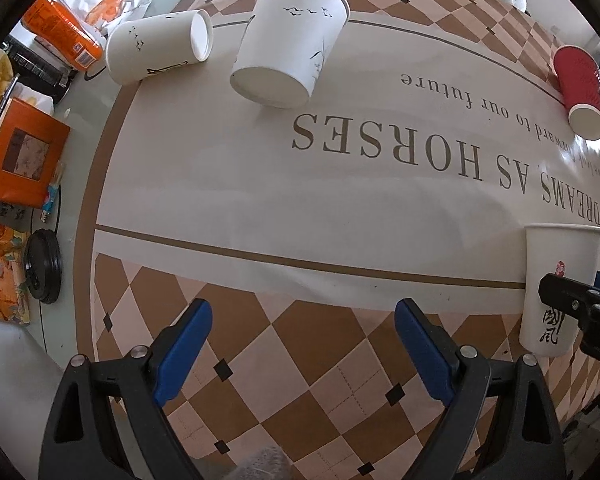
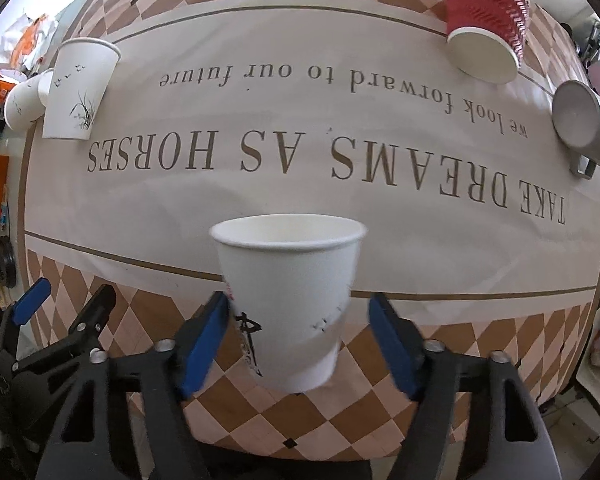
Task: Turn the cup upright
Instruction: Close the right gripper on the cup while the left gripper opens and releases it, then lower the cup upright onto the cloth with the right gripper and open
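1. The white paper cup (image 2: 286, 304) stands upright, mouth up, between the blue pads of the right tongs (image 2: 296, 344); the left pad (image 2: 204, 344) touches its wall, while the right pad sits just apart, so the tongs are spread, not clamped.
2. Ahead of both tongs, the printed middle band of the surface (image 1: 260, 184) lies bare and open.
3. Far ahead are a bird-print cup (image 1: 288, 40) standing mouth up, a second white cup (image 1: 156, 46) on its side, and a red ribbed cup (image 2: 486, 24).
4. The left tongs (image 1: 304, 352) hang wide and hold nothing above the checkered border.
5. A grey mug (image 2: 584, 124) is cut off at the right edge; the held cup's base is blurred.
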